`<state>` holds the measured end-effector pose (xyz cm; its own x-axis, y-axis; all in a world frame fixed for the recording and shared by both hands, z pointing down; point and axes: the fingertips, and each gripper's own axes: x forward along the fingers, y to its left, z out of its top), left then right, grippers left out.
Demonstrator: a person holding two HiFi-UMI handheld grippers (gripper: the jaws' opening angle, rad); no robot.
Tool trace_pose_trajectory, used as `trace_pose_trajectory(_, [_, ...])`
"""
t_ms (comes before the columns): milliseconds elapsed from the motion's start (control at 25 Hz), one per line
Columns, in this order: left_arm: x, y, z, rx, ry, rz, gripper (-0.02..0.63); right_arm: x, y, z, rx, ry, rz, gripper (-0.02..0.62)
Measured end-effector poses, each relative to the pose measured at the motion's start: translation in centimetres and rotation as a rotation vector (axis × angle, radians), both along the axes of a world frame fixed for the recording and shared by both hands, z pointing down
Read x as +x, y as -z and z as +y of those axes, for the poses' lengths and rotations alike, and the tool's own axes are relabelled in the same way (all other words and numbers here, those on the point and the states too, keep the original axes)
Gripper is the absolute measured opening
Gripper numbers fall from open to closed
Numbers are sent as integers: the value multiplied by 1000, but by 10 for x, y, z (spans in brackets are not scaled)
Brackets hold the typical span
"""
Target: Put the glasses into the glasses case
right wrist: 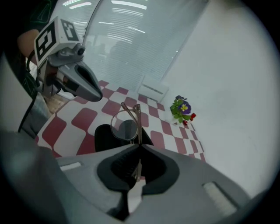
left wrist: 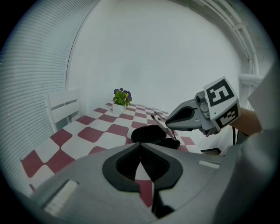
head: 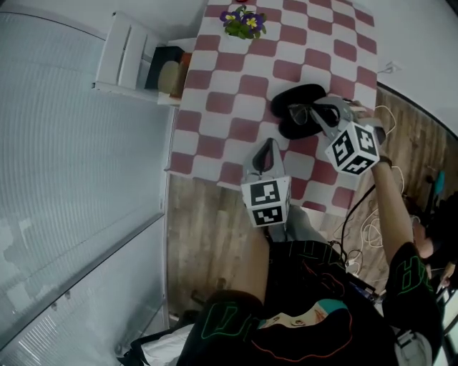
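A black glasses case [head: 295,96] lies open on the red-and-white checked table [head: 236,93], near its right side. My right gripper [head: 315,115] is shut on a pair of thin-rimmed glasses [right wrist: 126,124] and holds them just above the case [right wrist: 105,138], one lens sticking out past the jaws. In the left gripper view the glasses [left wrist: 163,125] hang over the case [left wrist: 152,134] from the right gripper [left wrist: 171,120]. My left gripper [head: 268,142] is shut and holds nothing; it is at the table's near edge, short of the case.
A small pot of purple and yellow flowers [head: 243,22] stands at the far end of the table. A white chair [head: 125,57] with things on its seat stands at the table's left. Cables lie on the wooden floor [head: 372,229] to the right.
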<state>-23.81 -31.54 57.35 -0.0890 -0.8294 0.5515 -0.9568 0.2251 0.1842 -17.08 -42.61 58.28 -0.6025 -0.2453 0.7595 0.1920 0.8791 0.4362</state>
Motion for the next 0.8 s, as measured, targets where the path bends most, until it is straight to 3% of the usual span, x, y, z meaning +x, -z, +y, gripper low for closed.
trace_pose_trajectory(360, [-17, -12, -3, -6, 9, 27, 9, -3, -51, 12, 143, 228, 271, 14])
trace_pose_trajectory(800, [-22, -19, -5, -7, 9, 45, 9, -2, -65, 20, 232, 343, 373, 15])
